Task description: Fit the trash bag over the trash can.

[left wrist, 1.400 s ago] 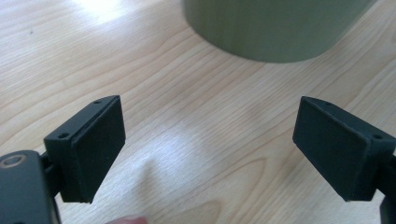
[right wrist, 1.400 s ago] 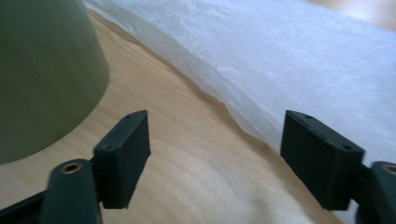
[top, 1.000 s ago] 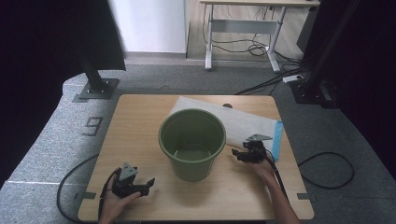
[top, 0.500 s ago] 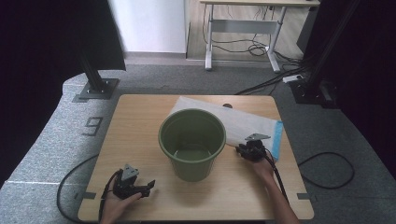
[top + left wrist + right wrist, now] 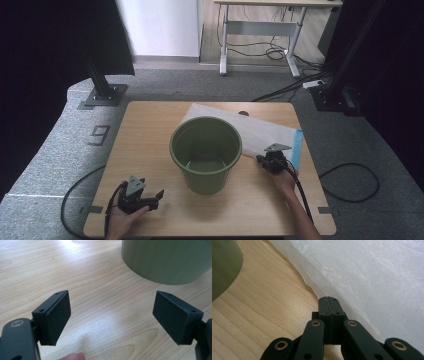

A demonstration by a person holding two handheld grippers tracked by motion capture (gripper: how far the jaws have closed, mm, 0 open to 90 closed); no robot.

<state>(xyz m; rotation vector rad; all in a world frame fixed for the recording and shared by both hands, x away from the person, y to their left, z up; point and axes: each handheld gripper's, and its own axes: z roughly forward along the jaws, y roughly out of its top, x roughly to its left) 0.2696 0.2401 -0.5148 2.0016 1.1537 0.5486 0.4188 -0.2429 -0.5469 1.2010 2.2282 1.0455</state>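
Two grippers sit low on the wooden table (image 5: 150,125). The left gripper (image 5: 111,320) has jaws spread wide over bare wood, the green bucket (image 5: 206,152) just beyond them. The right gripper (image 5: 328,305) has jaws pressed together at the white plastic bag's (image 5: 367,277) edge; whether they pinch it, I cannot tell.

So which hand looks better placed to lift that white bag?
The right one, probably. Its gripper sits shut at the white bag's edge, while the left gripper rests open on bare table beyond the green bucket.

Green bucket (image 5: 205,154) blocks mid-table; bare wood (image 5: 145,130) left.
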